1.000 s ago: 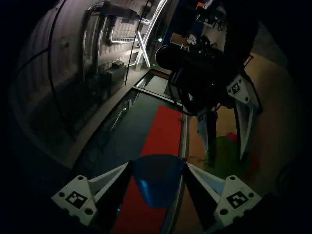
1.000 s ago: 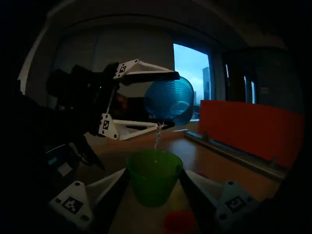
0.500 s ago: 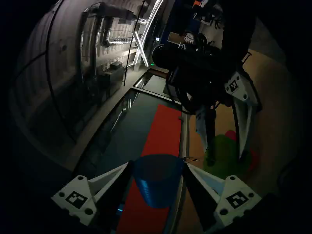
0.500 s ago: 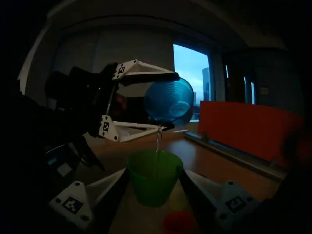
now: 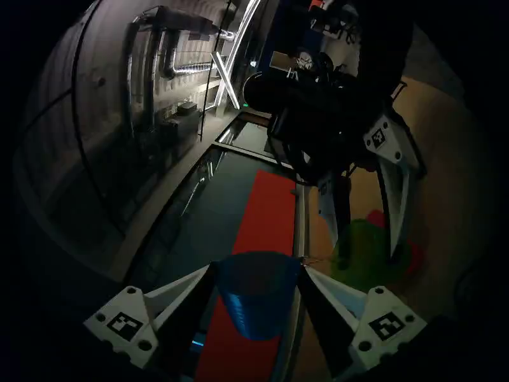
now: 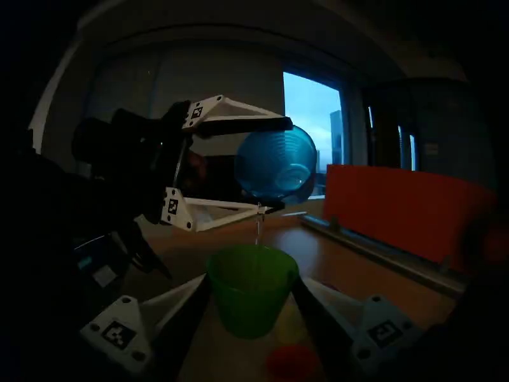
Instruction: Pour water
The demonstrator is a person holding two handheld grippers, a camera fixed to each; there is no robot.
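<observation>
Grip comes first: in the left gripper view, your left gripper is clamped on the blue cup, both fingers pressed against its ribbed wall. The cup sits in front of the red panel. Farther off to the right, your right gripper is closed around the green cup above the wooden table; whether that cup rests on the table I cannot tell. In the right gripper view, the green cup sits upright between your near fingers. The blue cup hangs above it, tipped on its side with its mouth towards you. A thin stream of water drops from its lower lip into the green cup, near the middle of the opening. That stream has little margin. If either hand drifts sideways, it would likely miss the rim and wet the table and the small red object and yellow object just beside the cup's base. A sharper tilt could send a surge over the far rim. The water level is hard to read in this dim light, so overfilling is a risk too.
</observation>
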